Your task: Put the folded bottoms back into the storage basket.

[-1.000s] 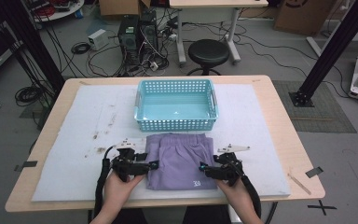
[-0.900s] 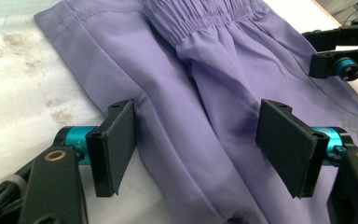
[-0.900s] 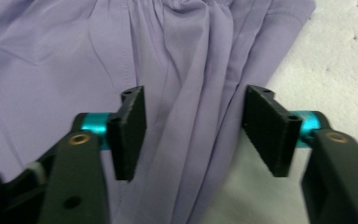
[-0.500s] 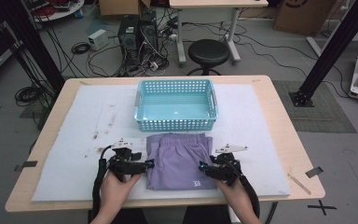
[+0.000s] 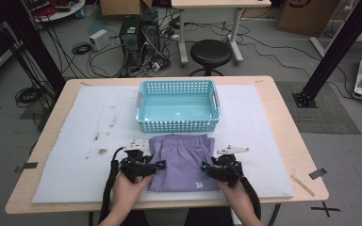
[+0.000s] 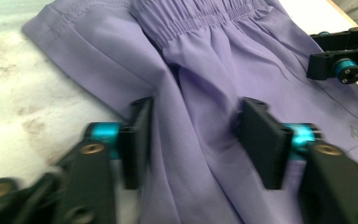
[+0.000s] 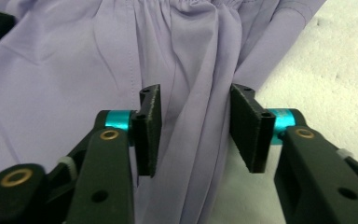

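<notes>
Both hand-held grippers were black. The left gripper (image 6: 193, 140) had flat rectangular jaws on bright teal collars, with brass-coloured screws in its arms. The right gripper (image 7: 193, 133) matched it, ribbed pads and a white tie included. Each carried a grey three-cornered plate and trailed a thick black cable.
</notes>
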{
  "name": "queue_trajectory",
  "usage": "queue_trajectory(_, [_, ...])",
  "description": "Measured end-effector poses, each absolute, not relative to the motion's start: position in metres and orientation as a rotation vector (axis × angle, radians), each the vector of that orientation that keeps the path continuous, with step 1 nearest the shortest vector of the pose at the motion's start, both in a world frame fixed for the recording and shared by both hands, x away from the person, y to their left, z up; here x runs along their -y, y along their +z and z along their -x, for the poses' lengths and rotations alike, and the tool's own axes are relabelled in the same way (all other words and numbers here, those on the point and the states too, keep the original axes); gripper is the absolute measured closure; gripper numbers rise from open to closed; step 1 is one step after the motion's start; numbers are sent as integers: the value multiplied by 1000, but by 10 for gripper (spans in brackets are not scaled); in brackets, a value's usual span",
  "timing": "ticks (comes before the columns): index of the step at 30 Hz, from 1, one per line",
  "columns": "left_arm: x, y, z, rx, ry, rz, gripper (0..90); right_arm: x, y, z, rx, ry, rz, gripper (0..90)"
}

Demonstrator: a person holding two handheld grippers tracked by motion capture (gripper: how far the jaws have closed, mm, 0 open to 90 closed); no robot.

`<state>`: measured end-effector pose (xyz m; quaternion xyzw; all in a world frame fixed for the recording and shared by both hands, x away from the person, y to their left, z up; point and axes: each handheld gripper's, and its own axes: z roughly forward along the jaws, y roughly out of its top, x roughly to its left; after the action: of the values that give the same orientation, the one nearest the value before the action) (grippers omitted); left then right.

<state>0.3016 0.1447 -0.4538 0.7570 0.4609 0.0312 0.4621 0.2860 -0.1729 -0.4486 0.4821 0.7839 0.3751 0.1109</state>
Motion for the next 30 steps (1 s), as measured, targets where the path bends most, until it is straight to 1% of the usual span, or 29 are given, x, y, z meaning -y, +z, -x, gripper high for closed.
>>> queue_trajectory(3, [-144,-455,-302,-1125,67,-1864,580,175,-449,-287,-2291,1121,-1452,666])
queue_trajectory(6, [-141,-456,-302,-1109,23,-1873,704,178,-450,-290,-2291,1141,-1470,776])
queue_trajectory(8, [-138,-456,-302,-1096,26,-1887,749,177,-450,-290,-2308,1152,-1464,833])
queue_trajectory(12, [-139,-455,-301,-1075,51,-1890,829,175,-449,-289,-2324,1153,-1432,862])
queue_trajectory(20, [-146,-443,-299,-1005,99,-1884,853,179,-435,-285,-2276,1214,-1370,871])
queue_trajectory(25, [-151,-420,-294,-936,178,-1872,854,178,-421,-281,-2255,1270,-1315,871])
queue_trajectory(30, [-158,-398,-296,-898,189,-1837,854,177,-403,-282,-2233,1319,-1276,871])
